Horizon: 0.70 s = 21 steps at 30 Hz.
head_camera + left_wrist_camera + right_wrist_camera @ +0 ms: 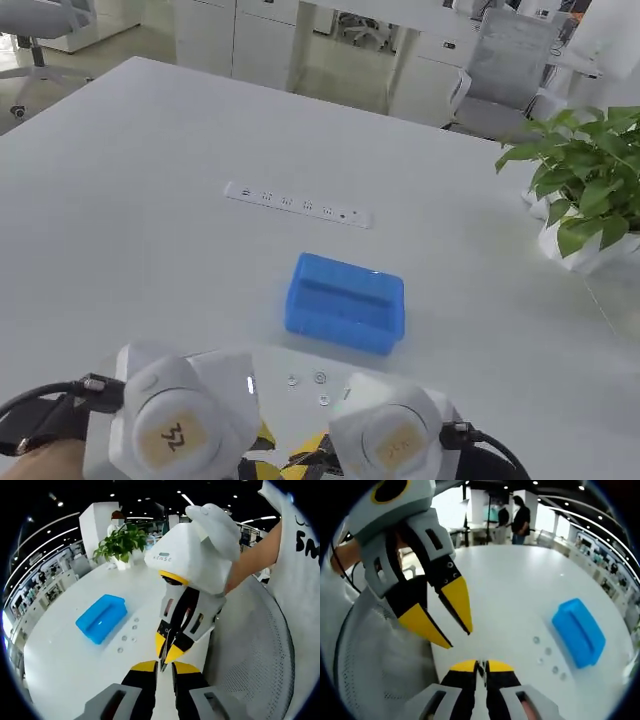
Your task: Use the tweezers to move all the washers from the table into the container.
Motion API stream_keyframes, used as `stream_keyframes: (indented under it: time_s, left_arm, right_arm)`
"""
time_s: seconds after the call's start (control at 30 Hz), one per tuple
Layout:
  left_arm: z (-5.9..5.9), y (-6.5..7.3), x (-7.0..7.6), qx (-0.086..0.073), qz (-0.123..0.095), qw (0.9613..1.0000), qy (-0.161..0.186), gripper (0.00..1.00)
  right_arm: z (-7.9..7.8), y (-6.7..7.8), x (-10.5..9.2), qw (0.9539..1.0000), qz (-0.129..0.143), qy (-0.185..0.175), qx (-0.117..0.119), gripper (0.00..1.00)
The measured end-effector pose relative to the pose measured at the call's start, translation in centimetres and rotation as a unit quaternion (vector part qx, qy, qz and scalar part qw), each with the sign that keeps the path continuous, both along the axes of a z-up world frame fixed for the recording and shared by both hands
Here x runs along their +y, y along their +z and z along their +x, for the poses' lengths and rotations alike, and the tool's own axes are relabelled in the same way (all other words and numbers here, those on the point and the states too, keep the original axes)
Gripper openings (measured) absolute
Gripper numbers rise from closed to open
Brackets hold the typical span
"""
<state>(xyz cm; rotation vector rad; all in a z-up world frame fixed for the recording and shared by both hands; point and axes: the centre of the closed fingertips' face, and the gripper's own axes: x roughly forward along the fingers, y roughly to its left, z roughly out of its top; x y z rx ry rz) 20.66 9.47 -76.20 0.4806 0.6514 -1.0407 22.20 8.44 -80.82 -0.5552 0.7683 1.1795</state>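
Note:
A blue container (345, 305) sits in the middle of the white table (150, 200). Several small washers (319, 378) lie on the table just in front of it, also seen as washers (124, 637) and washers (548, 650) beside the container (101, 617) (578, 631). My right gripper (481, 666) is shut on thin metal tweezers (481, 670). Its jaws (167, 654) point down with the tweezers' tip (163, 667) close to my left gripper (165, 669). The left gripper (460, 637) stands open, holding nothing. Both grippers (258, 440) (318, 452) hover at the near table edge.
A white power strip (297, 204) lies beyond the container. A potted plant (590, 190) stands at the right edge. A mesh chair back (250, 645) is near the person's body. Office chairs and desks stand behind the table.

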Motion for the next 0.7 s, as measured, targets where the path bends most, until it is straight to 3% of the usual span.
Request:
stream_keyframes:
  time_s: [0.13, 0.43, 0.57, 0.7]
  left_arm:
    - [-0.6, -0.4, 0.7, 0.010, -0.013, 0.9994, 0.031, 0.16]
    - [-1.9, -1.6, 1.0, 0.033, -0.016, 0.9983, 0.047, 0.12]
    - [-1.7, -1.9, 1.0, 0.034, -0.011, 0.9981, 0.050, 0.11]
    - [-1.6, -1.9, 1.0, 0.037, -0.016, 0.9976, 0.057, 0.10]
  right_arm:
    - [0.5, -0.2, -0.4, 0.9999, 0.002, -0.011, 0.007, 0.02]
    - [0.3, -0.4, -0.9, 0.9995, -0.013, -0.007, 0.027, 0.02]
    - [0.3, -0.5, -1.7, 0.9973, -0.066, 0.029, 0.017, 0.02]
    - [-0.2, -0.6, -1.9, 0.9953, -0.080, 0.044, 0.032, 0.02]
